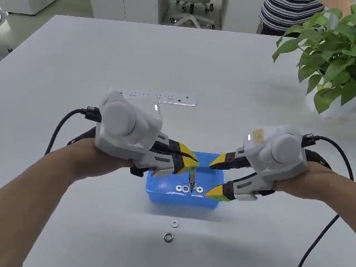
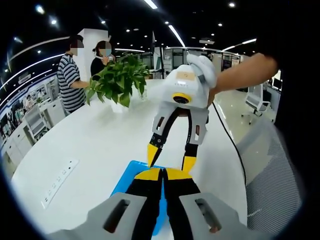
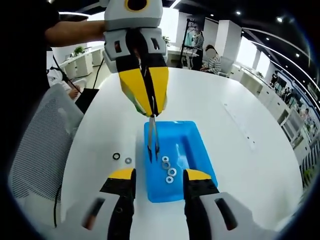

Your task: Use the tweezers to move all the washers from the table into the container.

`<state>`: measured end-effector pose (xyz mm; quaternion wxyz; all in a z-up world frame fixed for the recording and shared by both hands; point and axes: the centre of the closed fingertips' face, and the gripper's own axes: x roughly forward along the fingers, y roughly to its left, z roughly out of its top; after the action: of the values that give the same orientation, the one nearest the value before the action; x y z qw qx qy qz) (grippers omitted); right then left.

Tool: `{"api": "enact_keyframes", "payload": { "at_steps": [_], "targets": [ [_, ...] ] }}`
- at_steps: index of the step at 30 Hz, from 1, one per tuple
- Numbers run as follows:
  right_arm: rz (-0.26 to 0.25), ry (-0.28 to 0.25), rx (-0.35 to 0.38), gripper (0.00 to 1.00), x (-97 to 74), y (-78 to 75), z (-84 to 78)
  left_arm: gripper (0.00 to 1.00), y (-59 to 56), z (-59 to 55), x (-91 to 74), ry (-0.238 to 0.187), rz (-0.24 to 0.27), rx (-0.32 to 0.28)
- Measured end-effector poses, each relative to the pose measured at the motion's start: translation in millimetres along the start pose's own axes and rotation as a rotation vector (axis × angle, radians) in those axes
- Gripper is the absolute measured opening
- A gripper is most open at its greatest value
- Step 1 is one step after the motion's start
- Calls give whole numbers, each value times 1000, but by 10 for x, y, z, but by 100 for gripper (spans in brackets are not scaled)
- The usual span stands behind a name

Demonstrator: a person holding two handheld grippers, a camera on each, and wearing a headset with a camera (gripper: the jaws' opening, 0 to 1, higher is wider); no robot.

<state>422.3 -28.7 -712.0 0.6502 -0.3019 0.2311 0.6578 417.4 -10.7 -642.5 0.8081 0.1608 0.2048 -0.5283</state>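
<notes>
Left tool (image 1: pixel 188 159): clamped shut on tweezers (image 1: pixel 192 178), tips over container (image 3: pixel 200 160).
Right tool (image 3: pixel 159 175): jaws wide apart, empty.
Washers (image 3: pixel 168 172): several in container, two on desk (image 3: pixel 100 130).

Bright, even overhead light; soft shadow beneath the container (image 1: pixel 167 198); fisheye warp at gripper-view edges.

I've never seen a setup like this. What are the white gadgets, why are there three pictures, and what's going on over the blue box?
There is no robot arm here. A person holds a hand-worked gripper in each hand. The head view comes from a headset camera, and the two round pictures come from cameras riding on the grippers. The left gripper is shut on thin tweezers, which point down into the blue container. The right gripper is open and holds nothing. Four washers lie in the container. Two loose washers lie beside it on the white table.
</notes>
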Motion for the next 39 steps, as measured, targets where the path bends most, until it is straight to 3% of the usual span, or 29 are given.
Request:
{"api": "enact_keyframes", "payload": {
  "at_steps": [20,39],
  "targets": [
    [-79,-13,94,61,-214,186,-161,5,-157,35,-138,12,0,-5],
    [-128,-84,200,80,-241,390,-199,5,-344,-176,-146,38,-12,-13]
  ]
}}
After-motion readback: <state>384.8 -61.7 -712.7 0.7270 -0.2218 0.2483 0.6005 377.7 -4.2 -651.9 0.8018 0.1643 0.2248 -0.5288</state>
